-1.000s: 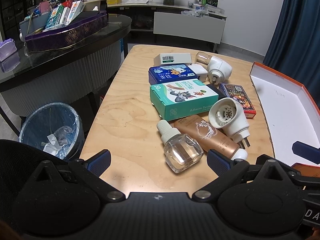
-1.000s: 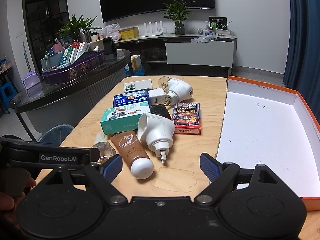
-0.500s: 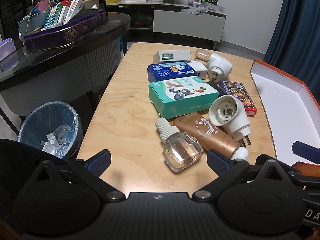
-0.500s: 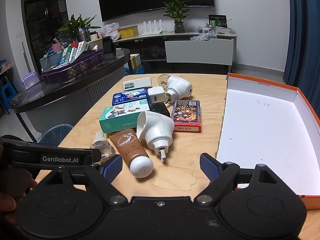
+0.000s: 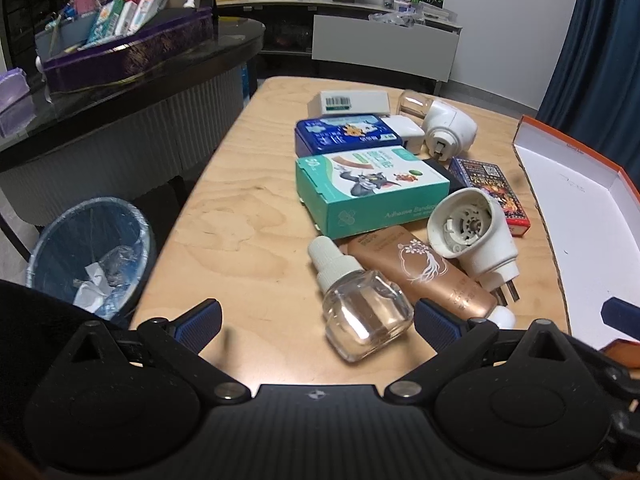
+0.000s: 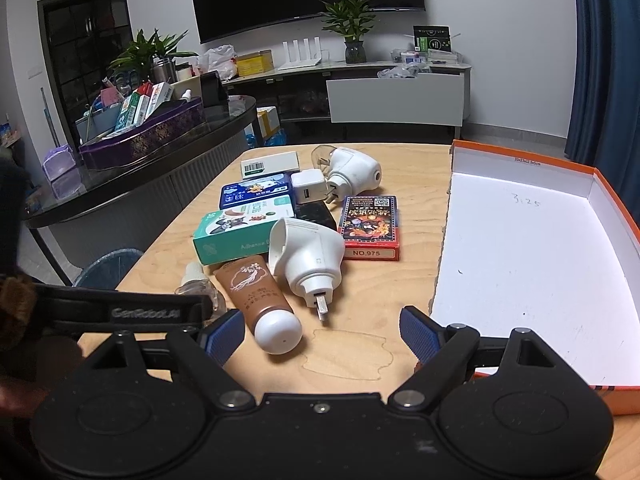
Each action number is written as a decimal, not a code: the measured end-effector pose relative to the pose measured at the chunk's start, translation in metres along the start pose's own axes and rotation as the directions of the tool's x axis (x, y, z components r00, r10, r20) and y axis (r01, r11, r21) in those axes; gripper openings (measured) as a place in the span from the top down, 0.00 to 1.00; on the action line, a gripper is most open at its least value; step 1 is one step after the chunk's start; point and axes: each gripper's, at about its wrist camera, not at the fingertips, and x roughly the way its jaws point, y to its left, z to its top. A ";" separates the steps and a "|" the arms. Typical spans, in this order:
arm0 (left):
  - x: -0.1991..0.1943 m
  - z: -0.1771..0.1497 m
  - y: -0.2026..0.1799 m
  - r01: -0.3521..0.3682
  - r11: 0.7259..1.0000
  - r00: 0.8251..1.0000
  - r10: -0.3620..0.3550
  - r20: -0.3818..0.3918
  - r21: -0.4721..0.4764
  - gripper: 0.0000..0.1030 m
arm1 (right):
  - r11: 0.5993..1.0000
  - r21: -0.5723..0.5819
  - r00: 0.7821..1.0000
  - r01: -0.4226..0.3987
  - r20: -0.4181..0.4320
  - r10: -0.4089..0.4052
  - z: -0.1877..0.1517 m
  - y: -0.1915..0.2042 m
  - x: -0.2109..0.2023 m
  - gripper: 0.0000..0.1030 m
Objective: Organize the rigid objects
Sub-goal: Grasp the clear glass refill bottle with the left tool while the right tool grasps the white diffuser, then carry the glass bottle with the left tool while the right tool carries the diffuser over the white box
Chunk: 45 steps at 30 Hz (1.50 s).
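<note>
Approach stage, by my reading: left gripper (image 5: 316,320) hangs low over the near edge of the pale plywood table (image 5: 240,216), jaws wide and empty, with the clear glass refill bottle with white screw neck (image 5: 360,300) lying on its side between the blue pads and nearest the right one. Right gripper (image 6: 322,330) likewise spread and holding nothing, above bare wood just short of the bronze cosmetic tube with white cap (image 6: 260,296) and the white plug-in vaporiser (image 6: 310,258). Bottle's long axis runs from near right to far left; neck points away from the left gripper toward the teal adhesive-bandage carton (image 5: 370,192), heavy glass body nearest. Best grip is probably across the squarish body, below the shoulder, pads square to the flat faces; glass looks slick and may roll or squirt out if pinched on a corner. Destination presumably the empty orange-rimmed white cardboard tray (image 6: 524,248) at right, well apart from the bottle.
</note>
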 end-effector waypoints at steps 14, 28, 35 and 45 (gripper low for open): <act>0.010 -0.005 0.016 -0.022 1.000 1.000 0.022 0.016 0.019 0.01 | 1.000 -0.006 1.000 -0.018 -0.011 0.018 0.002 -0.004 0.014 0.04; 0.009 -0.012 0.012 0.065 0.993 0.994 -0.074 0.083 0.103 0.52 | 0.993 0.072 0.993 -0.096 -0.068 0.101 0.046 -0.007 0.075 0.04; 0.003 -0.014 0.018 0.088 0.992 0.990 -0.097 0.099 0.095 0.52 | 0.975 0.183 0.982 -0.124 -0.116 0.146 0.058 -0.012 0.112 0.12; -0.018 -0.002 0.016 0.109 0.990 0.981 -0.122 0.150 0.093 0.52 | 0.984 0.145 0.993 -0.105 -0.040 0.112 0.058 -0.019 0.081 0.25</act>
